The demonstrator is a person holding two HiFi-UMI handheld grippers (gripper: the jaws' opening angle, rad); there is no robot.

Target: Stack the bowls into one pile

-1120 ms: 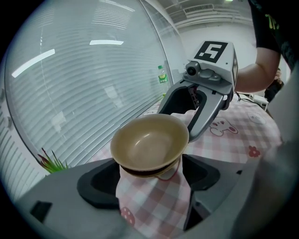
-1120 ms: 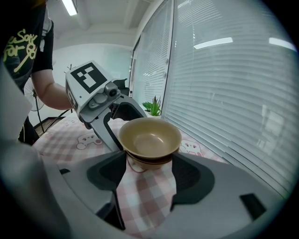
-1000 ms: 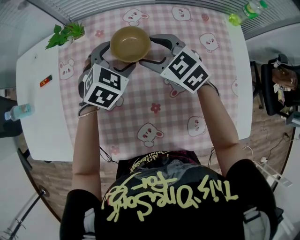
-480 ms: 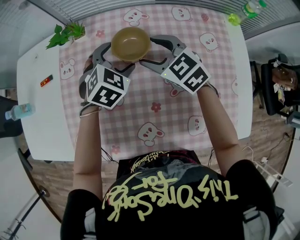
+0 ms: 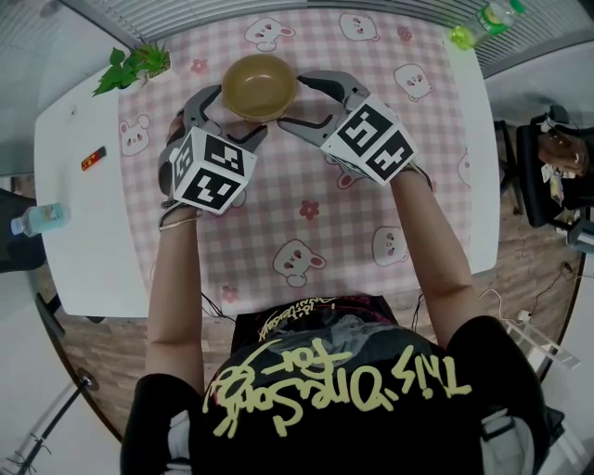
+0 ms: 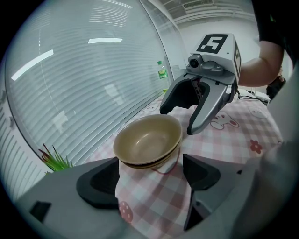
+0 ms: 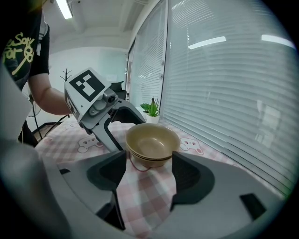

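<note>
Left gripper [image 6: 149,177]: jaws spread wide, nothing gripped, only pink checked tablecloth [image 5: 306,186] between the pads. Right gripper [image 7: 148,179]: likewise wide open and empty. Directly ahead of both, just past the jaw tips — bowls [image 5: 260,85], tan, nested upright into one pile, at least two rims showing; contact with either gripper not discernible. Lies forward and slightly right of the left gripper, forward and slightly left of the right, about equally near each; round, so no long axis to align with. No loose bowl in view — judged as stacking done, release or pull-back next. Far edge of the white table [image 5: 70,176] close behind the pile, little room there; bare cloth toward the person, ample for withdrawing. Plant [image 5: 132,67] well apart at far left, green bottle [image 5: 489,19] at far right corner.
</note>
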